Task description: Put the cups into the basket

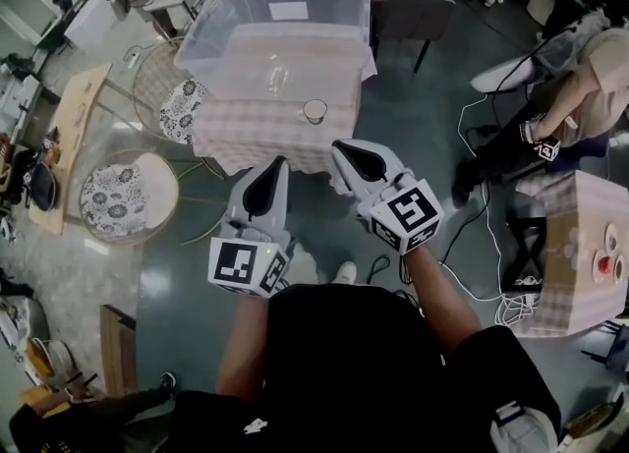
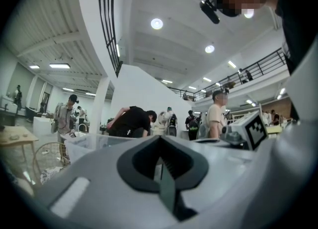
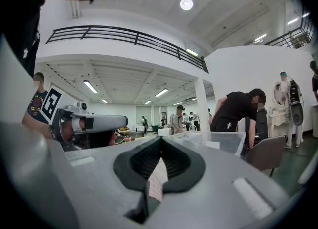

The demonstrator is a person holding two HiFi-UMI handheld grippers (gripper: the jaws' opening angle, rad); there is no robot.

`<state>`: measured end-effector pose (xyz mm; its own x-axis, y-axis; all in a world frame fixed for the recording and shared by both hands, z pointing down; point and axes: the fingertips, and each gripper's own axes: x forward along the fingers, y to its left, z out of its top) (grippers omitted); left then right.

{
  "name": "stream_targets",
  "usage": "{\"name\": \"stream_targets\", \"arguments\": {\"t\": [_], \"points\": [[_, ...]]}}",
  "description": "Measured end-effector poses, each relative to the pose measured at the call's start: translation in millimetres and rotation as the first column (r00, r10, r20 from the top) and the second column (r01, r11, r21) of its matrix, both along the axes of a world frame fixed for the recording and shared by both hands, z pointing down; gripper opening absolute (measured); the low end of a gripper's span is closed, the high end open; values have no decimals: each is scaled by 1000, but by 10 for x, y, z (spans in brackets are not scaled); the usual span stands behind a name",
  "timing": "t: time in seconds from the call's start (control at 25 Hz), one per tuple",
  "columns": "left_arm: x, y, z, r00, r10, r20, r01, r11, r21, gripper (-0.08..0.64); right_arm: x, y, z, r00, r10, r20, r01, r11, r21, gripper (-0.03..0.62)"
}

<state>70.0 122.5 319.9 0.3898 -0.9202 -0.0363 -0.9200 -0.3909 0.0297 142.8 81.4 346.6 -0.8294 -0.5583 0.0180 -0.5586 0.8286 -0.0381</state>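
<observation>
In the head view a clear plastic bin (image 1: 280, 24) stands on a table with a checked cloth (image 1: 246, 132). A small cup (image 1: 314, 110) sits on the cloth just in front of the bin. A clear glass (image 1: 278, 78) shows at the bin's near wall; I cannot tell whether it is inside. Both grippers hover short of the table's near edge, close to my chest, with nothing in them. The left gripper (image 1: 279, 161) (image 2: 160, 162) is shut. The right gripper (image 1: 338, 146) (image 3: 158, 157) is shut too. The bin also shows beyond the jaws (image 2: 94, 141) (image 3: 216, 141).
Two round wicker chairs with floral cushions (image 1: 123, 196) (image 1: 180, 112) stand left of the table. A grey chair (image 1: 413, 14) is behind it. A seated person (image 1: 590, 78), a second checked table (image 1: 580, 245) and floor cables (image 1: 482, 245) are on the right.
</observation>
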Motion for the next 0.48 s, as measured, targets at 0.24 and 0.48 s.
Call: {"name": "stream_targets", "arguments": {"t": [0.24, 0.48], "points": [[-85, -107, 61, 1000, 1, -12, -1, 1000, -20, -14, -94, -86, 33, 1000, -5, -5, 5, 1000, -7, 2], [-181, -267, 92, 1000, -3, -13, 3, 1000, -20, -14, -150, -240, 52, 1000, 4, -7, -4, 1000, -12, 2]]}}
